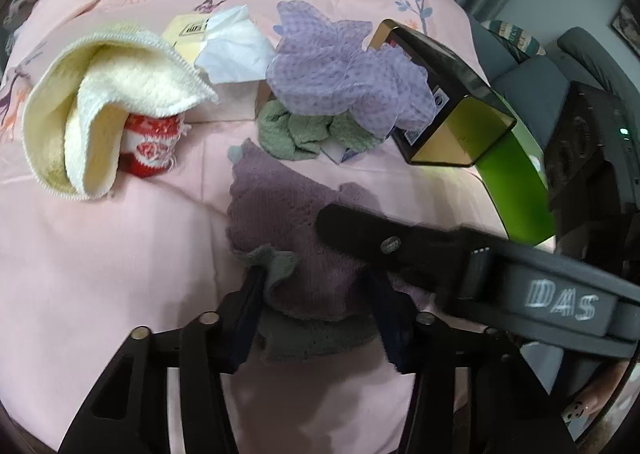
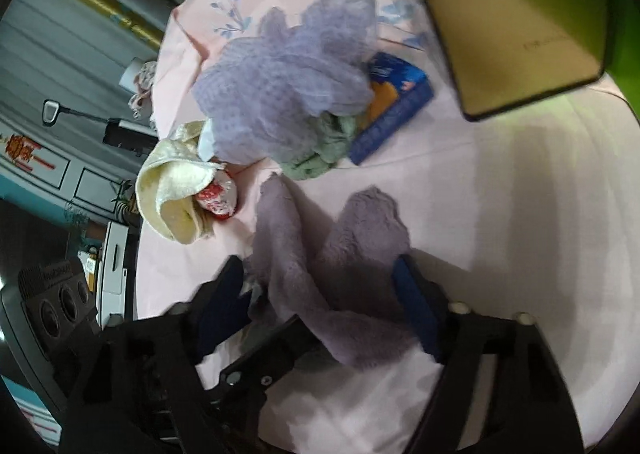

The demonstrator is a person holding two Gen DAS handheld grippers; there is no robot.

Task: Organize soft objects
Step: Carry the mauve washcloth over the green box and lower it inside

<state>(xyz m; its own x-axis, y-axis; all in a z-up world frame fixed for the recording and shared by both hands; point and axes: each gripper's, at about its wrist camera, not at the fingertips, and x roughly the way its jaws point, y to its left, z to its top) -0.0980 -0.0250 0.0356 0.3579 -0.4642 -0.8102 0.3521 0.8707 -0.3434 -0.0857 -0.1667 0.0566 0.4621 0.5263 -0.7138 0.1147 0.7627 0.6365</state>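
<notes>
A mauve fleecy towel (image 1: 288, 221) lies on the pink bedsheet (image 1: 100, 274), with a grey-green cloth (image 1: 320, 338) under its near edge. My left gripper (image 1: 316, 290) is open with its jaws either side of the towel's near end. My right gripper (image 2: 320, 286) is open too, its jaws straddling the same towel (image 2: 360, 238). One right finger (image 1: 360, 225) crosses the left wrist view above the towel. Further back lie a lilac mesh cloth (image 1: 344, 65), a green cloth (image 1: 304, 129), a cream towel (image 1: 100, 93) and a red-and-white knit piece (image 1: 150, 145).
A black box with a gold inside (image 1: 448, 93) lies open at the right, by a green strip (image 1: 516, 181). A white tissue pack (image 1: 232, 45) sits at the back. A blue packet (image 2: 396, 101) lies beside the lilac cloth. The bed edge and furniture (image 2: 60, 133) are at the left.
</notes>
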